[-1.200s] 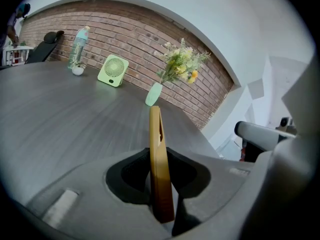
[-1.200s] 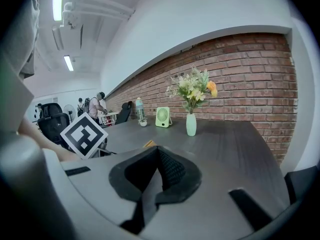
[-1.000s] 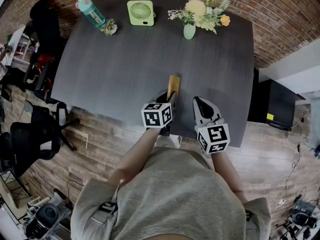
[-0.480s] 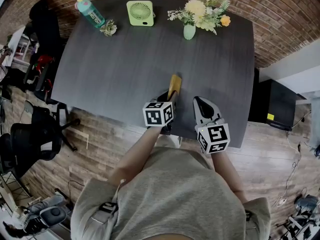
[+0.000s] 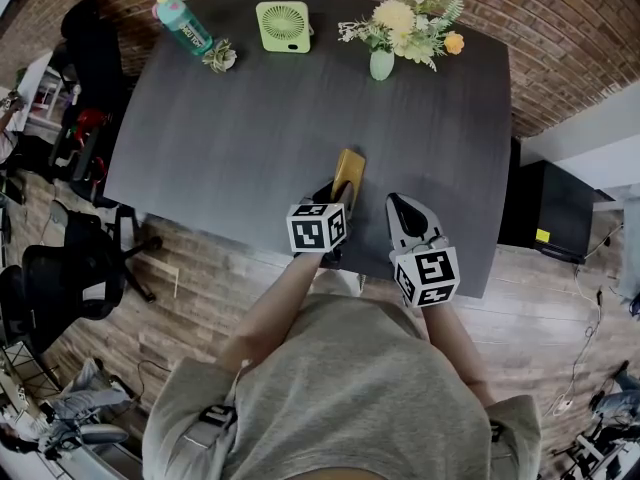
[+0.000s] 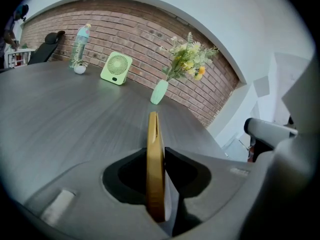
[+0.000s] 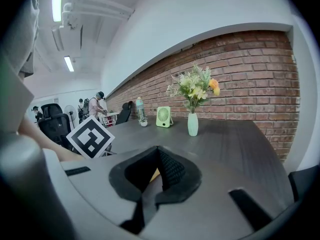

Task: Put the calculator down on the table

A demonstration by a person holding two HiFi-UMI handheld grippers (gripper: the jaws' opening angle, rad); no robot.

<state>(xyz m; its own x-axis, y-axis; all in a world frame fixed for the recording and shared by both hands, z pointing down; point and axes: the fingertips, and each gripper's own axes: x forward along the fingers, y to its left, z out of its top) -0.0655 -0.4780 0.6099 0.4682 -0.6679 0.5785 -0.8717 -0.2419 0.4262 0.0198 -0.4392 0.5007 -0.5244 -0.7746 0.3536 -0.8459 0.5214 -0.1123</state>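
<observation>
The calculator [image 5: 348,168] is a thin yellow slab, standing on edge over the near part of the dark table [image 5: 250,108]. In the left gripper view the calculator [image 6: 155,159] runs straight away from the camera between the two black jaws. My left gripper [image 5: 337,192] grips its near end, and its jaws are opening with the calculator still between them and touching the pads. To the right, my right gripper [image 5: 400,208] hangs over the table's front edge. Its jaws are shut with nothing held [image 7: 158,156].
At the table's far edge stand a teal bottle [image 5: 181,23], a small potted plant [image 5: 218,57], a green desk fan [image 5: 282,24] and a vase of flowers [image 5: 381,62]. Office chairs [image 5: 70,268] stand left of the table, and a black cabinet [image 5: 548,208] to its right.
</observation>
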